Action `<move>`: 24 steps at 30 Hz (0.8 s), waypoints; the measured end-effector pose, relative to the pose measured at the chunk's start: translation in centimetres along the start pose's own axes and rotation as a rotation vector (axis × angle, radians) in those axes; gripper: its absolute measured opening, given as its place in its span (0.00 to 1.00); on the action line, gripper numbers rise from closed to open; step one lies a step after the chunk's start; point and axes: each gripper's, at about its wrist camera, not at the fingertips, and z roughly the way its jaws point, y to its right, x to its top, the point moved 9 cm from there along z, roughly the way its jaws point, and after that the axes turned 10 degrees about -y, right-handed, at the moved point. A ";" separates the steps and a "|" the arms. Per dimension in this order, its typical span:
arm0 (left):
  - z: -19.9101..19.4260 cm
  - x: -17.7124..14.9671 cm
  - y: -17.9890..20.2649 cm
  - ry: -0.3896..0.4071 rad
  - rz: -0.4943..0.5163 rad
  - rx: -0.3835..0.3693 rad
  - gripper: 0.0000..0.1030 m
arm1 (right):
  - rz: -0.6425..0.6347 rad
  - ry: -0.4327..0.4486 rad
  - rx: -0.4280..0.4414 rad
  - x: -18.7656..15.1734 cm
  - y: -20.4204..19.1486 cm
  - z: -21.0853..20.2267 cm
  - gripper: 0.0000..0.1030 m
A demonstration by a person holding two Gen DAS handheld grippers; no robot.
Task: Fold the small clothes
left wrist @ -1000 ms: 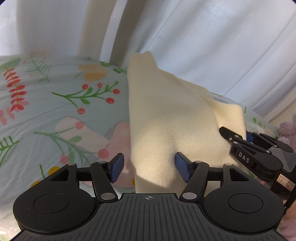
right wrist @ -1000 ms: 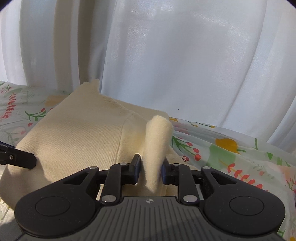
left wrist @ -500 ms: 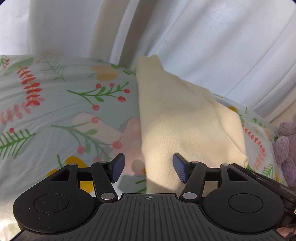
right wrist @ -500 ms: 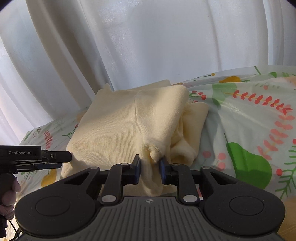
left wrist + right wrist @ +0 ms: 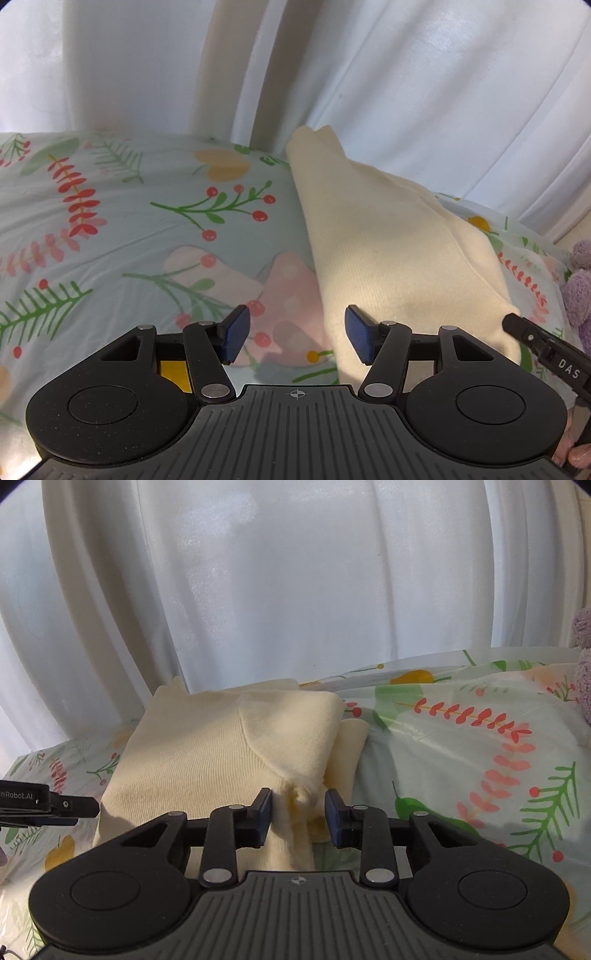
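Note:
A cream knit garment [image 5: 388, 251] lies partly folded on the floral bed sheet [image 5: 110, 229]. My left gripper [image 5: 297, 336] hangs open over the garment's near left edge; that edge runs below the gap, close to the right pad, and nothing is gripped. In the right wrist view the garment [image 5: 207, 753] has a sleeve folded over its right side. My right gripper [image 5: 298, 818] is opening, with a bunched bit of that cloth still between its jaws and a gap at the right pad. Each gripper shows in the other's view: the right gripper [image 5: 546, 350] and the left gripper [image 5: 55, 806].
White curtains [image 5: 295, 590] hang right behind the bed's far edge. A purple plush toy [image 5: 580, 288] sits at the right side of the sheet [image 5: 461, 757]. A person's fingers [image 5: 580, 454] show at the lower right corner.
My right gripper carried a raised fold of cloth across, laid it on the garment, pinched tight, and its jaws have now spread. The left gripper has barely moved.

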 end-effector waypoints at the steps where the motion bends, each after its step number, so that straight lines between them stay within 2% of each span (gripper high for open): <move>1: 0.1 0.1 0.0 0.000 -0.001 0.002 0.60 | 0.006 0.013 -0.002 0.4 0.2 -0.1 0.32; 3: 0.3 0.2 0.2 -0.005 -0.001 -0.006 0.60 | -0.007 0.037 -0.018 1.4 0.0 0.0 0.32; 7: 0.3 0.9 1.4 0.012 0.023 -0.021 0.60 | -0.165 0.100 -0.057 3.1 -2.3 0.9 0.32; 13: 1.4 1.8 3.0 0.004 0.070 -0.029 0.61 | -0.281 0.030 0.019 3.6 -5.6 4.1 0.30; 16: 2.6 1.9 3.3 -0.008 0.074 -0.026 0.64 | -0.337 -0.008 0.007 3.0 -5.7 6.3 0.30; 18: 3.1 2.1 3.2 -0.012 0.068 -0.038 0.66 | -0.339 0.019 0.007 3.3 -5.2 6.7 0.29; 20: 3.4 2.1 2.8 -0.019 0.057 -0.042 0.72 | -0.280 -0.001 0.025 4.0 -4.4 6.9 0.29; 22: 3.5 2.2 2.5 -0.029 0.048 -0.056 0.72 | -0.203 -0.030 0.035 4.8 -4.1 6.9 0.29; 24: 3.2 2.5 2.3 -0.033 0.033 -0.068 0.70 | -0.182 -0.018 0.012 5.7 -4.3 6.6 0.29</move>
